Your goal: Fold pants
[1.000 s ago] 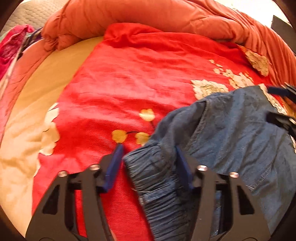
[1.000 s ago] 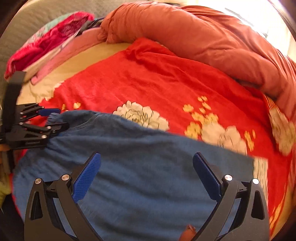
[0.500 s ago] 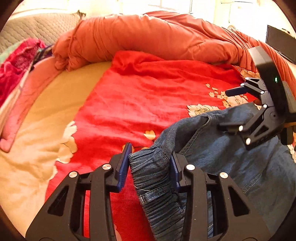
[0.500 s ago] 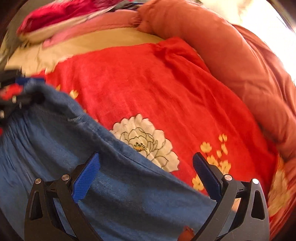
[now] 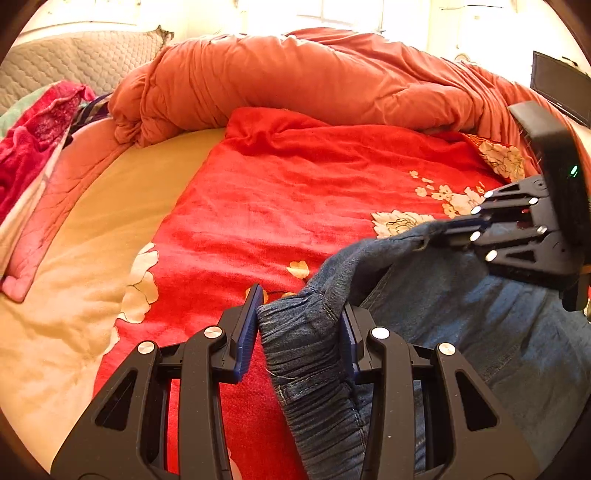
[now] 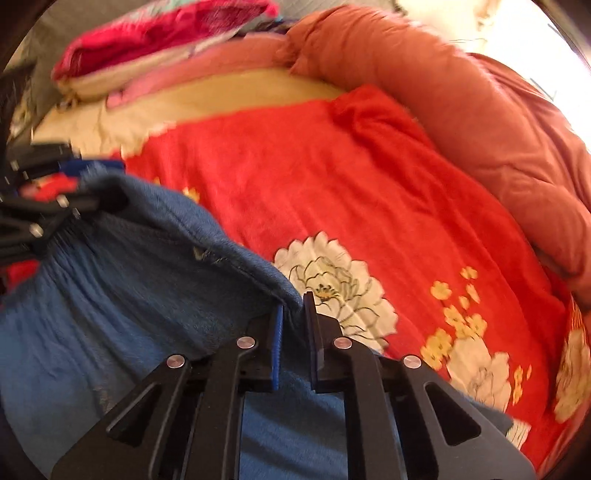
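Since a second ago our right claw has gone from spread wide above the flat denim to pinched tight on the upper edge of the pants; its jaws have just been closing, and a fold of blue cloth now sits between the pads. Our left claw has narrowed a little over the same second and now clamps the gathered elastic waistband, both blue pads pressed into the bunched denim. We also see the bed from a higher angle than before, with more of the far wall and window glare in the left view.

We see no containers in either view. The pants lie on the red flowered blanket spread over the bed, their waistband end lifted slightly off it at our left claw.

From the left wrist we see the right claw side-on, nipping the raised hem of the pants, plus a quilted grey headboard and a dark screen at the far right. From the right wrist, which is blurred, we see a large white peony on the blanket just beside the claw. Both views show the rolled orange duvet and the pink bedding.
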The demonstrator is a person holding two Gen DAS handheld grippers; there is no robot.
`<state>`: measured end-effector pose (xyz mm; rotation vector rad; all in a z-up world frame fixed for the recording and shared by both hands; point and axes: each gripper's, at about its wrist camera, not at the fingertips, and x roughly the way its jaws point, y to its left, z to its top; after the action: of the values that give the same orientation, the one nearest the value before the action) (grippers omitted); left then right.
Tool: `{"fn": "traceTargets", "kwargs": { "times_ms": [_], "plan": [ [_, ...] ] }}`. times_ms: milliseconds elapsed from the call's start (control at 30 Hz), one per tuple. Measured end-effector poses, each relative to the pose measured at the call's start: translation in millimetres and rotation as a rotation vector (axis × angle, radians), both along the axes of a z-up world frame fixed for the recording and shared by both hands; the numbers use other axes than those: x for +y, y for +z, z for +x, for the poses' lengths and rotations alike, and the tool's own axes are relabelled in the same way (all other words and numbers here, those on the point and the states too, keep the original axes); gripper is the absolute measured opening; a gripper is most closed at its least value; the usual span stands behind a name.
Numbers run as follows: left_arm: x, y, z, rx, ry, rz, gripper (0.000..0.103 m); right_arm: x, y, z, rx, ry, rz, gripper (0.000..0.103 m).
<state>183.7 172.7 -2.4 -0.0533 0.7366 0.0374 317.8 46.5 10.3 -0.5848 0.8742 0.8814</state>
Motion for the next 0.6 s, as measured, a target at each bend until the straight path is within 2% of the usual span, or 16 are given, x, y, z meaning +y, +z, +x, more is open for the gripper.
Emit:
{"fn": "traceTargets", "kwargs": {
  "times_ms": [200,500,600],
  "plan": [
    [-6.9,21.5,-22.6,-0.065,-0.021,-0.001,0.030,-24.7,37.8,-22.9,-0.016,-0.073,0.119,0.009],
    [-35.3,43.4,-65.6,-0.132,-0.049,0.100,0.030,-62.2,66.3,-91.2,0.004,-0.110,0.212,0.009],
    [-39.2,43.9,-86.8,-0.136,-0.060,0.065,0.031,-74.4,70.9,-115.2,0.022,-0.111,0.239,0.009]
  ]
}}
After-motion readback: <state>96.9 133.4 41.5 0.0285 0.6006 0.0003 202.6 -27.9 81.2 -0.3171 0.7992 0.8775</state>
